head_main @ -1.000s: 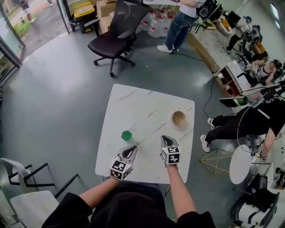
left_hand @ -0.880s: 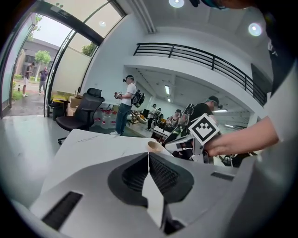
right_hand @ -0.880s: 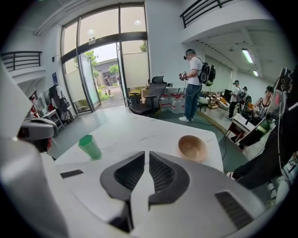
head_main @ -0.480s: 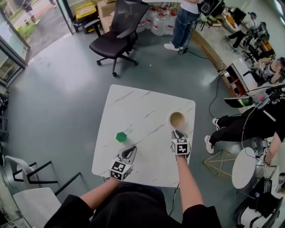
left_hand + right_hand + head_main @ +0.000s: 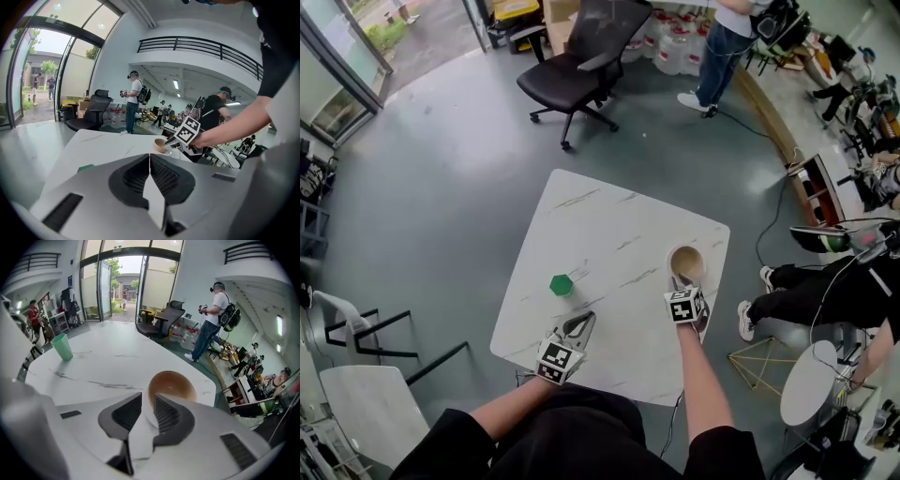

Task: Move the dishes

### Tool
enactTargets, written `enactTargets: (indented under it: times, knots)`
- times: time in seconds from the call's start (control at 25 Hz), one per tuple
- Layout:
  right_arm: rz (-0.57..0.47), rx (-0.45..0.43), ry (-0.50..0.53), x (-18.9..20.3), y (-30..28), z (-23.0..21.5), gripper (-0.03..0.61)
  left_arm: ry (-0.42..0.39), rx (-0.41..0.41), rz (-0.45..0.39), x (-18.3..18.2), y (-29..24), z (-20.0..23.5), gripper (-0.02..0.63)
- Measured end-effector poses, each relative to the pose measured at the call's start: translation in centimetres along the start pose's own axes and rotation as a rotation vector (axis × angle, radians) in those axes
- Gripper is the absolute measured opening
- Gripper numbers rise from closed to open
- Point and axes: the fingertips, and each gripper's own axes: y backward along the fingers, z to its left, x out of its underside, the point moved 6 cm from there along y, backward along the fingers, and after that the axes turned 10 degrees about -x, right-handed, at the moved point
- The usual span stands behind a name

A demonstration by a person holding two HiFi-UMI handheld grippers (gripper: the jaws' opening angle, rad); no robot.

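Note:
A brown bowl with a white outer wall stands near the right edge of the white marble table. My right gripper is at the bowl's near rim. In the right gripper view the bowl has its rim between the jaws, one jaw outside and one inside, and the right gripper is shut on it. A green cup stands upright at the table's left; it also shows in the right gripper view. My left gripper is shut and empty near the front edge, just right of the cup.
A black office chair and a standing person are beyond the table. A seated person, a gold wire stool and a round side table are at the right. A white chair stands at the lower left.
My right gripper has moved forward and to the right, from the table's front middle to the bowl's near rim. The left gripper has stayed near the front edge.

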Motion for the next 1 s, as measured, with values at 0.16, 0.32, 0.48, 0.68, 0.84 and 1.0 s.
enactTargets:
  times: [0.16, 0.32, 0.48, 0.68, 0.84, 1.0]
  knots:
    - [0.006, -0.022, -0.009, -0.1, -1.3, -0.1, 0.094, 0.037, -0.031, -0.001, 0.3, -0.1, 0.3, 0.018]
    - [0.021, -0.008, -0.006, 0.1, -2.4, -0.5, 0.092, 0.091, -0.068, 0.004, 0.3, -0.1, 1.5, 0.018]
    - [0.039, 0.044, 0.082, 0.2, -3.2, -0.6, 0.049, 0.08, -0.092, 0.001, 0.3, 0.0, 2.3, 0.018]
    - [0.024, 0.066, 0.086, -0.2, -2.7, -0.7, 0.032, 0.079, -0.099, -0.001, 0.3, 0.4, 2.6, 0.018]
    - [-0.01, 0.099, 0.096, -0.5, -1.2, -0.1, 0.023, 0.085, -0.087, 0.0, 0.6, 1.0, 2.3, 0.018]
    - [-0.036, 0.113, 0.085, -0.7, 0.4, 0.8, 0.021, 0.078, -0.07, -0.015, 0.4, 1.8, 2.1, 0.018]
